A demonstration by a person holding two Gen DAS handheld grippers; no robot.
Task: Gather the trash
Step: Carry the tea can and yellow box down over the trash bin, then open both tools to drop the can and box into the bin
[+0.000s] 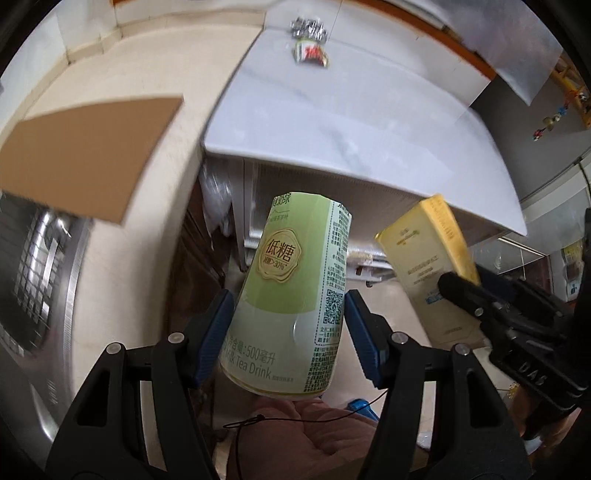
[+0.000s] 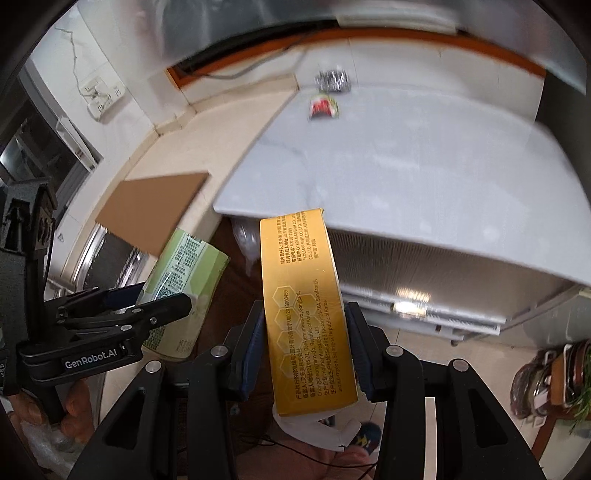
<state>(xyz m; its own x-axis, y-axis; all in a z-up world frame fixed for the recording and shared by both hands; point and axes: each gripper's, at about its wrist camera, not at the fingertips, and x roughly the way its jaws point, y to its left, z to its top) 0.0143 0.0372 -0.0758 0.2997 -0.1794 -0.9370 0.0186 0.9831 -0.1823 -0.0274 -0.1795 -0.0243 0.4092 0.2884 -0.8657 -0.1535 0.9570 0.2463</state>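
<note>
A white table (image 1: pixel 351 122) stands ahead; a brown cardboard sheet (image 1: pixel 88 155) lies left, wall sockets (image 2: pixel 103 94) behind.

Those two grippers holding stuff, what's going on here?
A person is collecting trash with a handheld gripper in each hand. The left gripper is clamped on a pale green milk tea bottle, and the right gripper is clamped on a tall yellow cardboard carton. Both are held in the air, off the white marble-look table. A crumpled silver foil wrapper and a small red and green packet are on the table's far end, not yet collected.
</note>
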